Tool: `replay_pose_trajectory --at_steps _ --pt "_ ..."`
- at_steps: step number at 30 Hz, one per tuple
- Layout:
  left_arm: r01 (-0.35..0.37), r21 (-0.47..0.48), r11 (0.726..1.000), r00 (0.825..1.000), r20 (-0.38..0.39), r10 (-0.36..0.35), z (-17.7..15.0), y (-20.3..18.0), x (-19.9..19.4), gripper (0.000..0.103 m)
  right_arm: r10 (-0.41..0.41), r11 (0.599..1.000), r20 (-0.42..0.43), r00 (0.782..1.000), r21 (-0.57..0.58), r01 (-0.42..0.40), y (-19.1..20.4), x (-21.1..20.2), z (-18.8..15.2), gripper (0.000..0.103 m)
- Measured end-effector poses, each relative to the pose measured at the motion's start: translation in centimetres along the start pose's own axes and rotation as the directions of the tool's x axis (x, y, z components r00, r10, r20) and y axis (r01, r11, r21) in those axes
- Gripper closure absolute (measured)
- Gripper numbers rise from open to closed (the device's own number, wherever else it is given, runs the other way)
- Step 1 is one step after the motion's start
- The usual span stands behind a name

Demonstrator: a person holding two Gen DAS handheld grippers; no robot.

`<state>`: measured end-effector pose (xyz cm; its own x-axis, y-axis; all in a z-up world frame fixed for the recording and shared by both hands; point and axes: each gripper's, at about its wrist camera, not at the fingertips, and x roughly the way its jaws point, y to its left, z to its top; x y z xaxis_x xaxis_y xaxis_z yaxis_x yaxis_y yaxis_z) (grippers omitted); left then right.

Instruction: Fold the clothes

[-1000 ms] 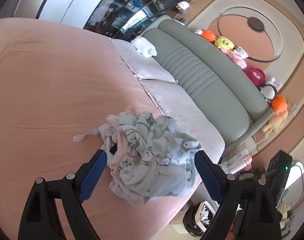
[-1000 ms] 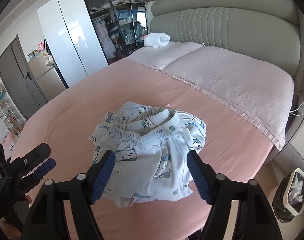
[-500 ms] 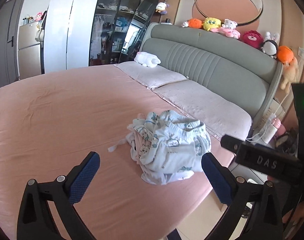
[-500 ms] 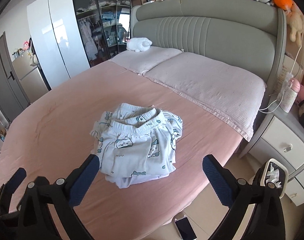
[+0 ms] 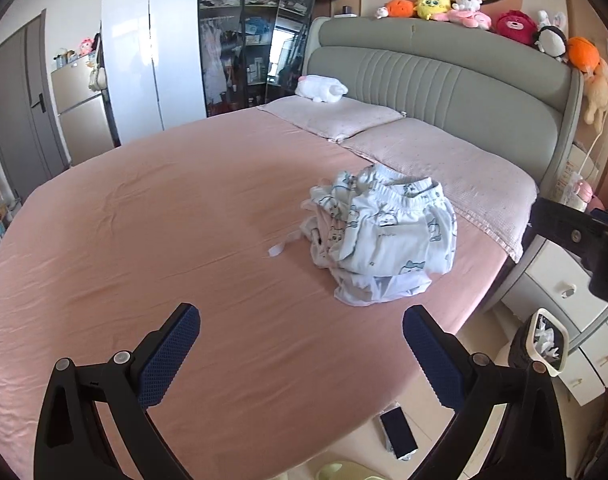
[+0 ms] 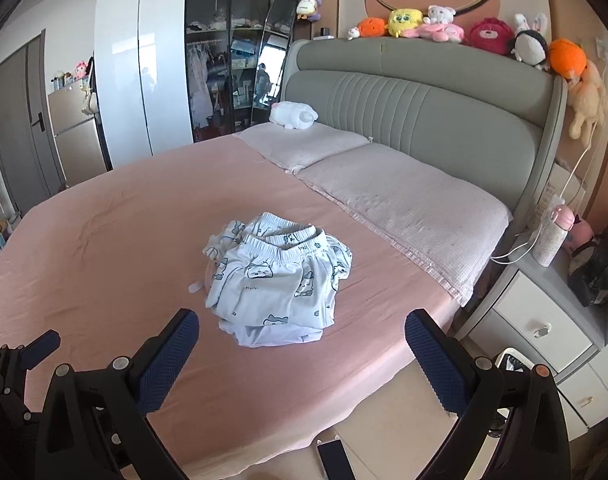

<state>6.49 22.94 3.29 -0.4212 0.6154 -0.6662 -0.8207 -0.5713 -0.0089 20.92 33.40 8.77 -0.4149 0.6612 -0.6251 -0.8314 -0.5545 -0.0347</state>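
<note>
Here, a wide bed with a salmon-pink fitted sheet [image 6: 104, 240] carries a compact, roughly folded pile of pale-blue cartoon-print cotton garments [image 6: 278, 280] near its right edge, waistbands uppermost. The left gripper [image 5: 302, 356] and right gripper [image 6: 302, 354] hang back from it, jaws spread and empty. A clumsy nudge could topple the loose layers or snag the white trailing strap [image 5: 282, 245].

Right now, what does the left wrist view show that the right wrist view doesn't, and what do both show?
Only the left wrist view shows the whole phone on the floor and the white strap trailing from the pile. Only the right wrist view shows the pink-capped bottle clearly on the nightstand, plus the left tool at its edge. Both show the folded clothes pile on the pink bed, each tool open and empty.
</note>
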Motion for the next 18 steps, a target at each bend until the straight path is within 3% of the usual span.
replay_pose_trajectory --at_steps 4,9,18 --pt "0.027 -0.011 1.0 1.0 0.0 -0.027 -0.1 0.1 -1.0 0.0 -0.017 1.0 -0.037 0.999 -0.021 0.017 0.4 0.2 -0.4 0.0" --pt "0.004 0.038 0.999 1.0 0.017 -0.005 -0.2 -1.1 -2.0 0.0 -0.026 0.999 -0.032 0.999 -0.048 0.024 0.9 -0.1 -0.8 0.0" --pt "0.03 0.098 0.995 1.0 0.002 -0.031 -0.5 -3.0 -2.4 0.0 -0.072 0.996 -0.022 0.997 -0.051 0.071 0.5 -0.7 -0.9 0.0"
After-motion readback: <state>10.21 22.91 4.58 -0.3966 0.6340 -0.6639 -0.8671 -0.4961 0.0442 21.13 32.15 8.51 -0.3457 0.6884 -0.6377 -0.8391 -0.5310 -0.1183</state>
